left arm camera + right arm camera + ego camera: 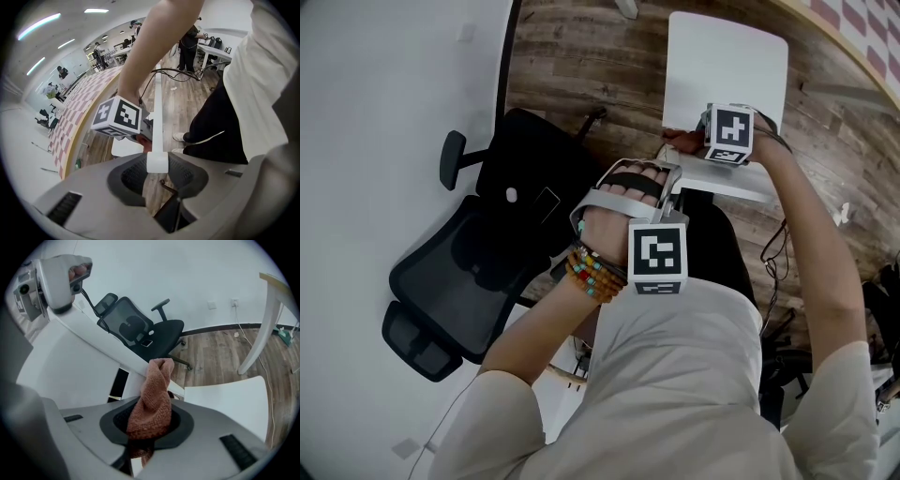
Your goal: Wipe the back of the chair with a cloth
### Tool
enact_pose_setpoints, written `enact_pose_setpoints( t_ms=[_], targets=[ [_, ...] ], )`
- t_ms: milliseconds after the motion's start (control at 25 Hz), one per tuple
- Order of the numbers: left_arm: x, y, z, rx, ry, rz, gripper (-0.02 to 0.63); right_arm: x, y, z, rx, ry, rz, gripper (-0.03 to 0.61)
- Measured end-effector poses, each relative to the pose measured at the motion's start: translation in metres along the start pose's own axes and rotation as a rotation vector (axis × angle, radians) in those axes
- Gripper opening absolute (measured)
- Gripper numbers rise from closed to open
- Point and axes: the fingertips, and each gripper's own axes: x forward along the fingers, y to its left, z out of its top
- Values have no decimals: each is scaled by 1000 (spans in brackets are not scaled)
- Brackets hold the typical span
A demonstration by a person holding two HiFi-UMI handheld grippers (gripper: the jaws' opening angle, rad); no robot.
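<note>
A white chair stands in front of me, its seat [727, 66] beyond its thin back [736, 187]. My left gripper [667, 197] points steeply down at the back's top edge. In the left gripper view that white edge [157, 117] runs straight into the jaws of my left gripper [158, 180], which are closed on it. My right gripper [686, 141] is further along the same edge, shut on a pinkish-brown cloth [152, 399]. The cloth sticks up out of my right gripper [147, 430], and its tip lies against the chair back [108, 345].
A black office chair [487, 253] stands to the left, close to the white wall [384, 112]. A white table leg [262, 324] rises at the right over the wood floor [211, 350]. Cables lie on the floor; people stand at distant desks [213, 49].
</note>
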Motion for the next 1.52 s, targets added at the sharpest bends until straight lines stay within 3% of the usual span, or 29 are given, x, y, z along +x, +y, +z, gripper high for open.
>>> enact_pose_setpoints(
  t_ms=[400,880,1520],
  targets=[
    [1,-1,0,3,6,-20,158,-51,40,22,-21,-88,15,81],
    [2,-2,0,5,14,-28,158,-111,87,35,-72,-100,16,81],
    [0,-2,0,6,12,-43,158,-71,56,8,-3,-66,-2,81]
  ],
)
